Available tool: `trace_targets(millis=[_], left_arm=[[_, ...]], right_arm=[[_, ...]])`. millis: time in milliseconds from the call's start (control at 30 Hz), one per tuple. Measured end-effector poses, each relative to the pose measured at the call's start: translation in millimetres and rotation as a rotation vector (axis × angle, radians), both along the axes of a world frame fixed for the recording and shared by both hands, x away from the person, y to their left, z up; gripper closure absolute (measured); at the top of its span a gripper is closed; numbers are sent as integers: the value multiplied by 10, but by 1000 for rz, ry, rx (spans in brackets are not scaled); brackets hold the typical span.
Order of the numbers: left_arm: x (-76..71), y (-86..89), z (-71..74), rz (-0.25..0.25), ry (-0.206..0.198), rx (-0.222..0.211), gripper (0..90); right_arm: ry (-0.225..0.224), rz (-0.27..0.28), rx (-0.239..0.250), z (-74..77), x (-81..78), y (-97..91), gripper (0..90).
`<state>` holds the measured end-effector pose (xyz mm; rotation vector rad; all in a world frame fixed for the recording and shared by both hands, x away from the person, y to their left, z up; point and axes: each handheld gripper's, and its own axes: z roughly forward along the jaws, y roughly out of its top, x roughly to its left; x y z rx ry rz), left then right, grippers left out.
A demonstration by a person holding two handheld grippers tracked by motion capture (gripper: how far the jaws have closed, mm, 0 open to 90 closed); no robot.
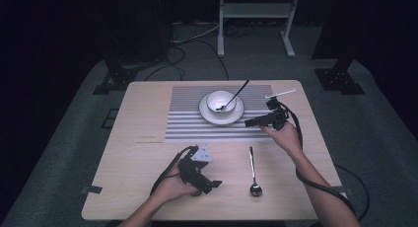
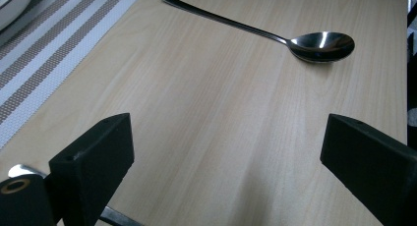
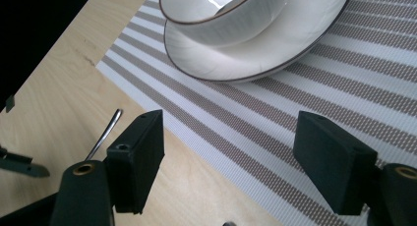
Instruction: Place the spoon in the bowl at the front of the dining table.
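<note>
Two grippers are at work over a pale wooden table [image 1: 133, 138], one in each hand. The left gripper [image 2: 226, 157] sits low near the table's near edge with its jaws spread wide apart and nothing between them; bare wood lies under the gap. Ahead of it and toward its right jaw lies one loose spoon [image 2: 295, 37], flat on the wood, bowl end nearer the right jaw and handle running away toward the striped placemat [image 2: 44, 59], well apart from both jaws.

The right gripper [image 3: 231, 157] is also open, jaws wide and empty, held over the near edge of the placemat. Straight ahead of it stands one white bowl [image 3: 216, 14] on one white plate [image 3: 255, 54], both beyond the jaw tips and not touching them. Beside its left jaw, the tip of the loose spoon's handle shows on the wood.

From the high view, a second spoon [image 1: 231, 99] rests inside the bowl, its handle leaning out over the rim away from the person. So: two spoons, one bowl, one plate, one placemat.
</note>
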<state>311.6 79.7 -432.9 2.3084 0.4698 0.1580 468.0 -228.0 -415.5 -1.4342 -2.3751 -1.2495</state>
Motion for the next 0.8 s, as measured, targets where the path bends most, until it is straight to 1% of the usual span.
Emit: trace_targets(millis=[300, 367, 567, 800], left_arm=[[1, 12, 6, 2, -2, 2, 49], [2, 16, 9, 0, -1, -2, 49], [6, 26, 13, 3, -1, -4, 49], [4, 34, 20, 5, -9, -3, 49]], right_arm=[[-6, 26, 17, -22, -179, 25, 262], [-6, 28, 13, -31, -208, 27, 262], [-5, 35, 25, -60, -280, 13, 262], [-6, 46, 30, -85, -400, -9, 262]])
